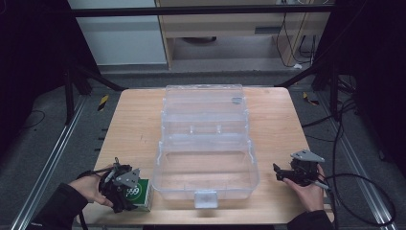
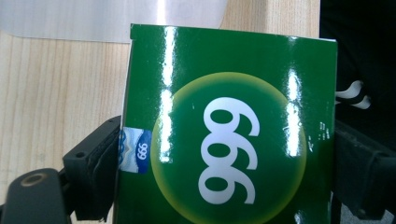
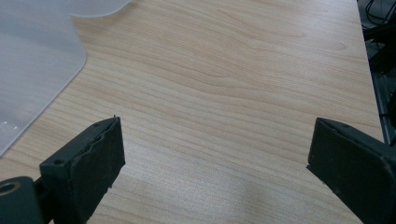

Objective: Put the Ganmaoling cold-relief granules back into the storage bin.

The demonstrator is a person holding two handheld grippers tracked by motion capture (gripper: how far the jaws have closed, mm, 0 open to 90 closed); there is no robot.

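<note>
Green glossy cardboard box (image 2: 229, 135) bearing a white "999" in a yellow-rimmed circle stands at the near left of the wooden worktop (image 1: 134, 124), just beside the left wall of the clear plastic storage case (image 1: 206, 167), which lies open at the centre with its lid folded back toward the far side. Left claw (image 1: 125, 188) is clamped on the box: in the left gripper view both black jaws press against its opposite sides, and the box appears to rest on or just above the worktop; which of the two cannot be told. Right claw (image 1: 287, 173) is held at the near right, close to the case's right wall, with its jaws standing wide apart and nothing between them but bare wood. Assessment: grasp is secured, so the pick-up stage looks complete. The case's compartments appear empty, so carrying the box over the wall and releasing it inside remains outstanding.
</note>
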